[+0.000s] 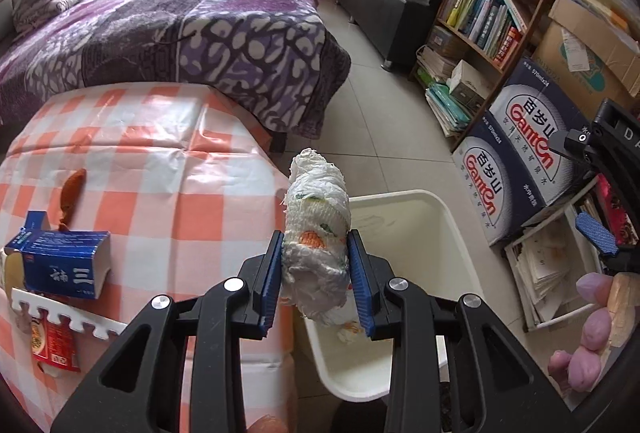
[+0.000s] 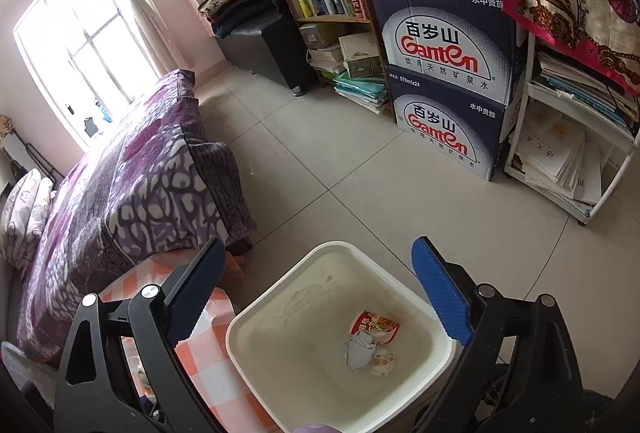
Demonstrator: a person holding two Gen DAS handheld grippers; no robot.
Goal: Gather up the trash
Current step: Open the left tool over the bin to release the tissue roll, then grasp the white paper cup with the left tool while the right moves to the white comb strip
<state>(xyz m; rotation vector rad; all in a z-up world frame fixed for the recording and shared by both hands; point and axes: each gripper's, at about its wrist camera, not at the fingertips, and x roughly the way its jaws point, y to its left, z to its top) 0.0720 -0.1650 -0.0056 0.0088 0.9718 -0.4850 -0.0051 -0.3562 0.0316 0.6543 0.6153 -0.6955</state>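
Left gripper (image 1: 316, 269) jaws clenched on a crumpled tissue wad (image 1: 316, 233) above the white bin (image 2: 256, 317); right gripper (image 2: 324, 297) jaws released, empty.

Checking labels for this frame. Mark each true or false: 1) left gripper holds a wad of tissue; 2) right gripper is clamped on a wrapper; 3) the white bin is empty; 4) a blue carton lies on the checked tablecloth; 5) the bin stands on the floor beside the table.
1) True. The left gripper is shut on the crumpled tissue wad.
2) False. The right gripper is open, nothing between its pads, above the white bin.
3) False. The bin holds a red wrapper and crumpled paper.
4) True. The blue carton lies on the orange-checked tablecloth.
5) True. The bin sits on the tiled floor against the table's edge.
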